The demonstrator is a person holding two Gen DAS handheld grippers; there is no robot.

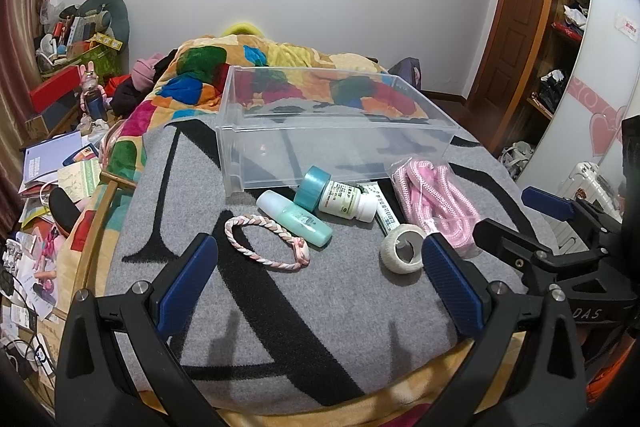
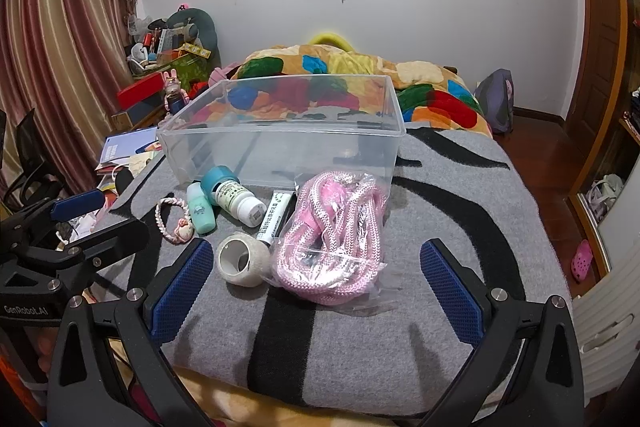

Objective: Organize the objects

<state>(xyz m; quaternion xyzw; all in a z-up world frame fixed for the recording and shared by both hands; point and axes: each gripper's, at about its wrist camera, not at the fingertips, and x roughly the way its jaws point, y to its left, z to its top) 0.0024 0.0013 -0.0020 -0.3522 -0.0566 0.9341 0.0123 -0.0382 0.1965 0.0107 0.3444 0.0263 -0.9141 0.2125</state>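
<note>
A clear plastic bin [image 1: 336, 131] [image 2: 280, 143] stands empty on the grey blanket. In front of it lie a braided pink bracelet [image 1: 256, 239] [image 2: 172, 217], a teal tube [image 1: 296, 219] [image 2: 200, 211], a white pill bottle with a teal cap [image 1: 340, 197] [image 2: 236, 197], a white ointment tube [image 1: 386, 213] [image 2: 276, 217], a roll of white tape [image 1: 402, 249] [image 2: 244, 259] and a bagged pink rope [image 1: 436, 203] [image 2: 332, 243]. My left gripper [image 1: 320, 255] is open, short of the bracelet and tape. My right gripper [image 2: 316, 263] is open, its fingers either side of the rope and tape.
A colourful quilt [image 1: 248, 67] is heaped behind the bin. Clutter, papers and boxes [image 1: 60, 163] fill the floor left of the bed. A wooden door [image 1: 516, 27] and shelves stand at right. The other gripper shows at each view's edge [image 1: 560, 227].
</note>
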